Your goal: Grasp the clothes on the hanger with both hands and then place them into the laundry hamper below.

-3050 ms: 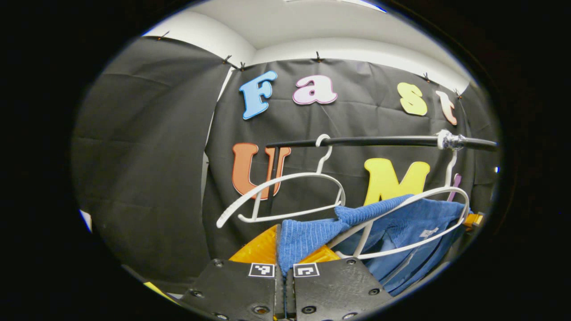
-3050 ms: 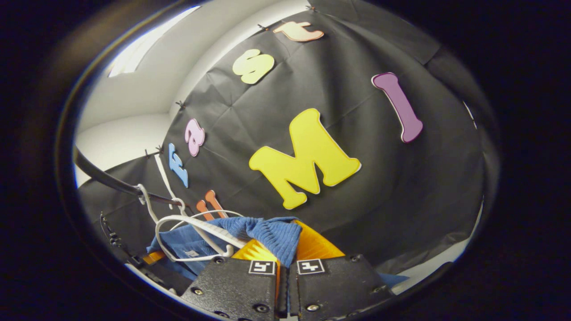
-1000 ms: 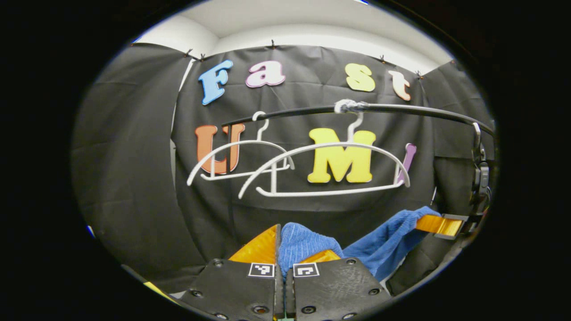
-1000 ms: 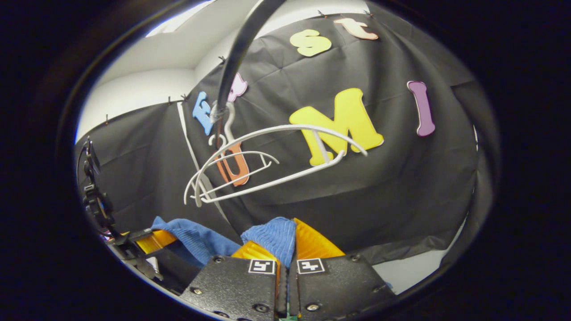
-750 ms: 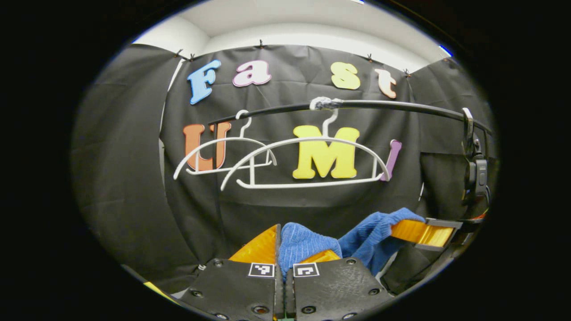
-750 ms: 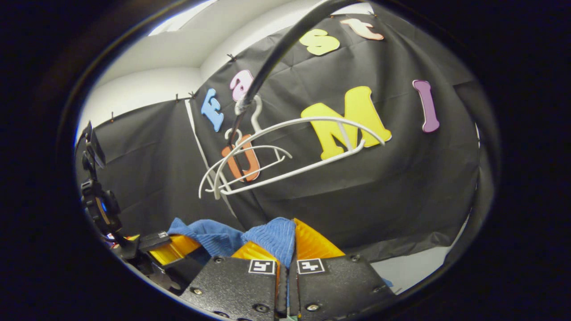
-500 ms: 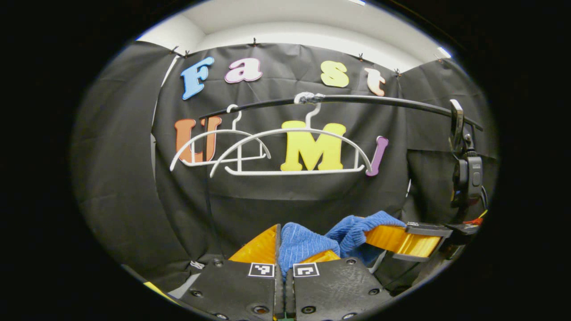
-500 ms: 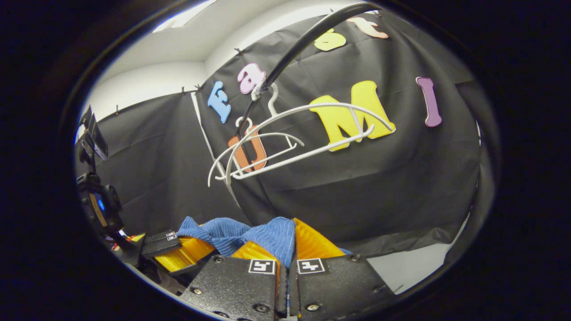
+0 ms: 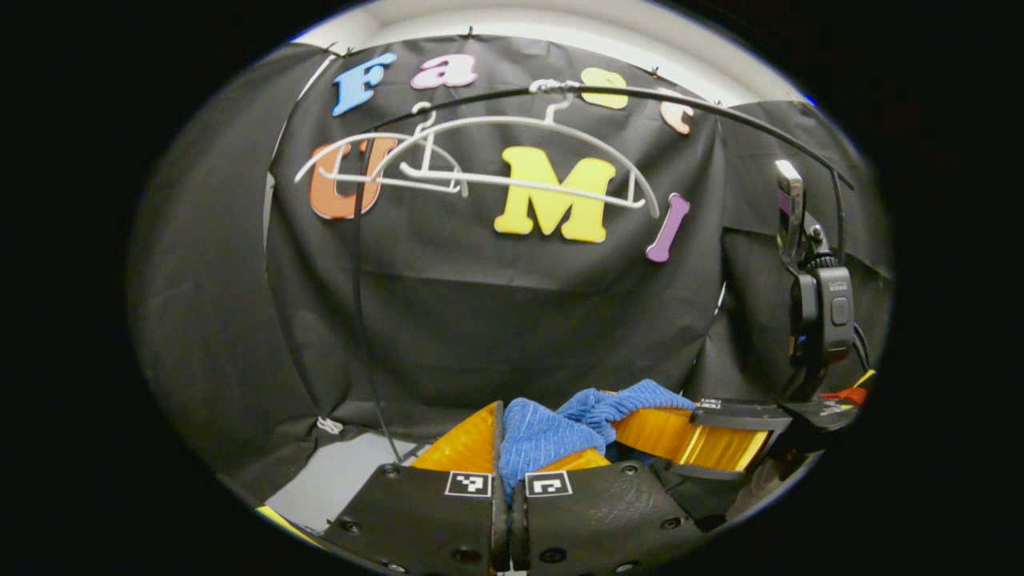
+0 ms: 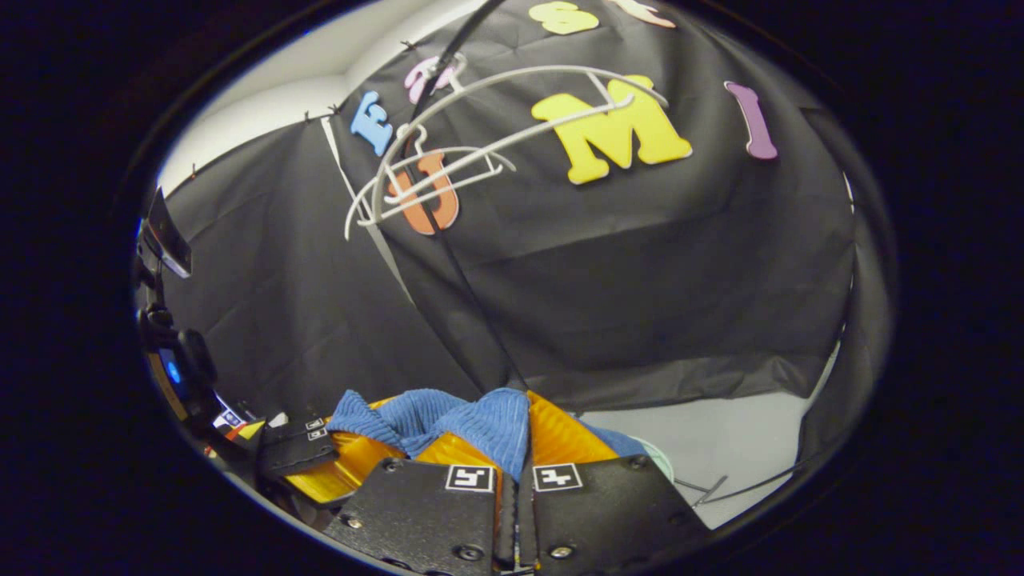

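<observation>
The blue knitted garment (image 9: 544, 432) is bunched between my two grippers, well below the hangers. My left gripper (image 9: 512, 450) is shut on one fold of it at the bottom of the left gripper view. My right gripper (image 9: 634, 416) reaches in from the right there, pressing another fold. In the right gripper view my right gripper (image 10: 512, 442) is shut on the garment (image 10: 416, 412), with my left gripper (image 10: 360, 442) close at its left. Two bare white hangers (image 9: 512, 136) (image 10: 512, 100) hang high on the black rail (image 9: 680, 104). A pale rounded edge (image 10: 661, 462), too little to identify, peeks out beside my right fingers.
Black cloth walls close the booth behind and to both sides. Grey floor (image 9: 344, 472) (image 10: 720, 440) shows low down under the cloth's hem. The rack's thin black upright (image 9: 358, 304) runs down at the left. The right gripper's camera mount (image 9: 820, 304) rises at the right.
Both grippers have come down and drawn closer together with the garment, which has come off the hanger. The hangers and rail have risen to the top of both views and the floor has come into sight.
</observation>
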`<state>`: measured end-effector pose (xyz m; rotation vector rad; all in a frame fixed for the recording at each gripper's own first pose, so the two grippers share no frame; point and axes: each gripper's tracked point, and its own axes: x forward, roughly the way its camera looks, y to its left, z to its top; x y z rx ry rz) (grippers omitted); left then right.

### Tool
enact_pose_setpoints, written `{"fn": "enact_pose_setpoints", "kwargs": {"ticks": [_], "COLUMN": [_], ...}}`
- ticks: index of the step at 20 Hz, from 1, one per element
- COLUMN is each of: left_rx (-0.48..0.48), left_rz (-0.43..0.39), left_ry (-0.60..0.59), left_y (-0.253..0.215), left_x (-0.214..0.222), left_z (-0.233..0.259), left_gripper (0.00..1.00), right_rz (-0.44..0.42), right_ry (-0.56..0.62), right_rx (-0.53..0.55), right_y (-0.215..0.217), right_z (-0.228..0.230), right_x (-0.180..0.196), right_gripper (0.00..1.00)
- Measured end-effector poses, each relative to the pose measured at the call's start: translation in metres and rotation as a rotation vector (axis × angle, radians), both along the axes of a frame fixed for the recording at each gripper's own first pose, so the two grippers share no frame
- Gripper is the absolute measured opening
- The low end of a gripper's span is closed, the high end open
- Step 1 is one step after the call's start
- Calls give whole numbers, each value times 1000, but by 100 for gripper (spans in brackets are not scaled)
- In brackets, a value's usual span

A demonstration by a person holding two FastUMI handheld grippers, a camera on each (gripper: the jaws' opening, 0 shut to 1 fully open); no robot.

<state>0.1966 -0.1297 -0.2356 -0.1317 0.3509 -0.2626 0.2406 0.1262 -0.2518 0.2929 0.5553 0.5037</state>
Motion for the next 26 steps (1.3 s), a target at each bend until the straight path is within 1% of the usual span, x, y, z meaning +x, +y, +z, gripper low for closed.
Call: {"fn": "enact_pose_setpoints", "kwargs": {"ticks": [3, 5, 8, 9, 12, 13, 17, 20, 21, 22, 23, 24, 25, 26], "left_rx": [-20, -30, -7, -2, 11, 9, 20, 37, 44, 47, 56, 64, 79, 99], "left_rz": [6, 12, 26, 34, 52, 53, 69, 82, 84, 83, 79, 75, 73, 77], "left_ry": [74, 145, 243, 276, 364, 397, 516, 632, 655, 679, 693, 700, 711, 707], "left_y": [5, 5, 12, 15, 14, 13, 19, 17, 17, 16, 17, 18, 20, 24], "left_x": [0, -6, -6, -6, -8, -10, -24, -35, -39, -43, -44, -44, -44, -43], "left_z": [-47, -84, -134, -150, -189, -200, -235, -260, -263, -261, -260, -262, -261, -263], "left_gripper": [1, 1, 2, 1, 2, 2, 2, 2, 2, 9, 3, 3, 8, 4], "right_rz": [10, 17, 31, 40, 48, 50, 32, 26, 27, 25, 25, 27, 22, 6], "right_ry": [79, 138, 230, 256, 302, 321, 414, 481, 498, 513, 527, 532, 532, 521], "right_rx": [-43, -70, -129, -133, -212, -227, -298, -345, -360, -376, -391, -402, -417, -432], "right_y": [2, 5, 2, 4, 9, 5, -5, -12, -14, -16, -18, -19, -20, -23], "right_z": [-49, -82, -134, -146, -176, -188, -234, -265, -269, -274, -277, -280, -281, -279], "right_x": [5, 9, 6, 3, 4, 3, 2, 0, -3, -6, -10, -11, -11, -8], "right_gripper": [5, 5, 5, 5, 5, 5, 5, 6, 5, 6, 6, 6, 6, 7]}}
